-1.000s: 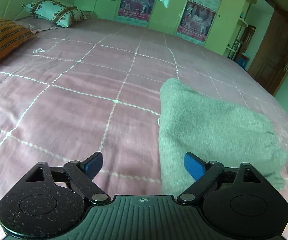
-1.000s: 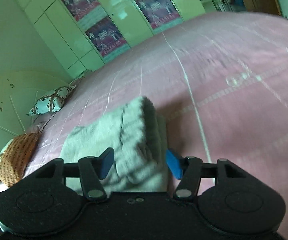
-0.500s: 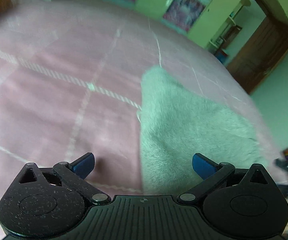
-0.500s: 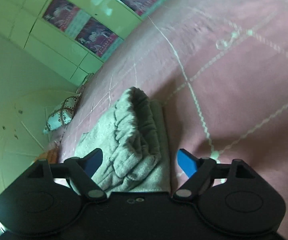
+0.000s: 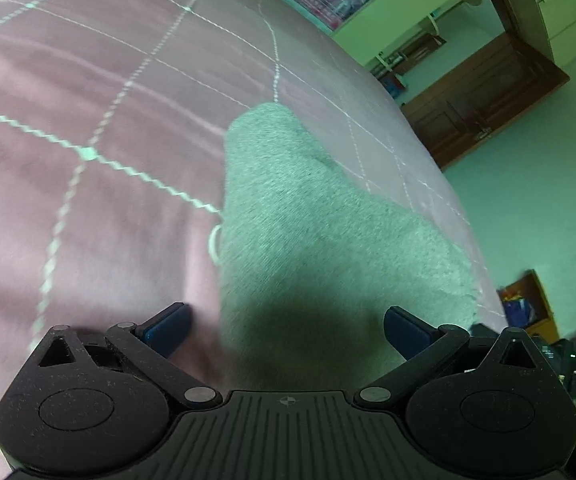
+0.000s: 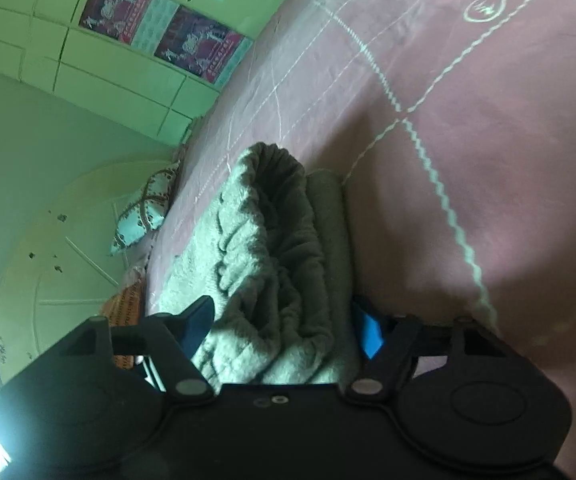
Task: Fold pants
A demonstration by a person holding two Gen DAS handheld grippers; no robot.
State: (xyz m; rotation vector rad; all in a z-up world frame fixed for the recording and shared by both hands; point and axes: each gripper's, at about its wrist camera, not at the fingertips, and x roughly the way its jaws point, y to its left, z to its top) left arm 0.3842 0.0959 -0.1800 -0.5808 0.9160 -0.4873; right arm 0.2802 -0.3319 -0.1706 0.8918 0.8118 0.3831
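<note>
Grey knit pants (image 5: pixel 308 216) lie folded, waistband bunched.

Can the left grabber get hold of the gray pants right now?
Probably yes. The left gripper is open, and the near edge of the gray pants already lies between its fingers on the pink bedspread. Nothing sits in the way, though whether the pads touch the cloth can't be told.
</note>
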